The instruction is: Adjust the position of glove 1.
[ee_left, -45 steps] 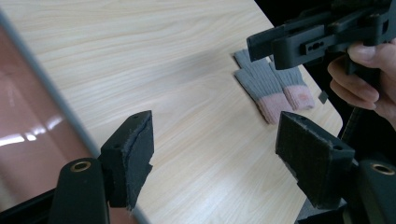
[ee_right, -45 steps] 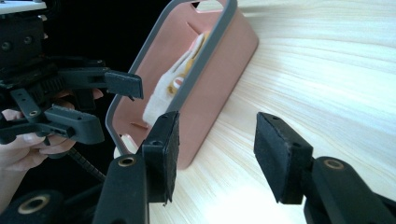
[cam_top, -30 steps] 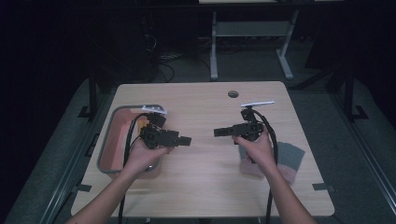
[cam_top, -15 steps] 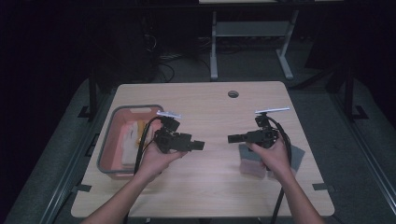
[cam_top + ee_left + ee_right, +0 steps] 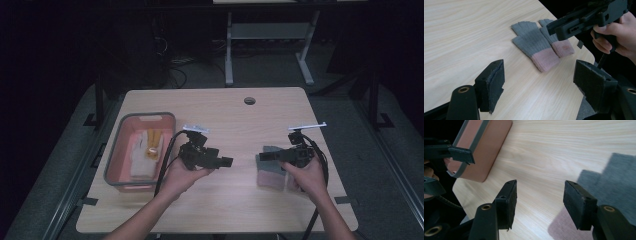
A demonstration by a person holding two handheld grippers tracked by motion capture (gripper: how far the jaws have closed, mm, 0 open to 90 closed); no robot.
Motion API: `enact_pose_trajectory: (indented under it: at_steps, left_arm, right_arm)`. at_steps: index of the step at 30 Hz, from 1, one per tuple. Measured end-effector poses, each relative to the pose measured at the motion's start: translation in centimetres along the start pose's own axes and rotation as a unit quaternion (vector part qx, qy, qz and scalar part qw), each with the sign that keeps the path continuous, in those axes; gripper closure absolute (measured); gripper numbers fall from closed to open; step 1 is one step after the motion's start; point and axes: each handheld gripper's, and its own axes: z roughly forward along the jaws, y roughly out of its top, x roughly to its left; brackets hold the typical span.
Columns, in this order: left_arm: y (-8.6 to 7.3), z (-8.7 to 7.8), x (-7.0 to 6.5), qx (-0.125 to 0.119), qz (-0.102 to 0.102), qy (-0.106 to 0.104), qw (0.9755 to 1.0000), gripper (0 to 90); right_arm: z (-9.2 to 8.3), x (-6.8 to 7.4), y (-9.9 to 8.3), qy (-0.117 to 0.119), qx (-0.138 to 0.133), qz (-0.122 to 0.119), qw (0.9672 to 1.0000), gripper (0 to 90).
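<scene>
Grey knit with pink cuffs: a pair of gloves (image 5: pixel 539 46) lies flat on the wooden table (image 5: pixel 235 120), side by side and touching, fingers pointing away from the left gripper's camera and cuffs toward it. In the left gripper view the pair sits beyond and between the two black jaws, well clear of both pads. In the right gripper view the grey and pink cloth lies under and just past the right-hand jaw, and bare wood shows in the gap.

From above, the right gripper (image 5: pixel 266 156) is held level above the near edge of the gloves, pointing across the table at the left gripper (image 5: pixel 226 161); its jaws stand apart with nothing between them. The left gripper, also level and aimed back at it, has its jaws spread wide and empty. Behind the left gripper sits a pink bin (image 5: pixel 116 152) with a grey rim, holding a white and yellow glove (image 5: pixel 146 145).
</scene>
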Motion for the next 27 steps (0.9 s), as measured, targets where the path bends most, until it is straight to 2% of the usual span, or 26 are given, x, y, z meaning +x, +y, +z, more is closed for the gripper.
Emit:
enact_pose_trajectory:
  at_steps: [13, 20, 27]
  left_arm:
    - [-0.3, 2.0, -0.8, 0.007, 0.014, -0.005, 0.9999, 25.0]
    - [-0.5, 3.3, -1.3, 0.013, 0.021, -0.01, 0.9996, 25.0]
    - [-0.7, 4.4, -1.6, 0.017, 0.024, -0.012, 0.9995, 25.0]
  right_arm:
    - [-1.5, -2.1, -1.9, -0.029, -0.005, 0.009, 0.9995, 43.7]
    - [-2.3, -3.1, -2.7, -0.067, -0.005, -0.003, 0.9977, 43.8]
    - [-3.4, -4.5, -3.8, -0.094, -0.005, 0.002, 0.9956, 44.2]
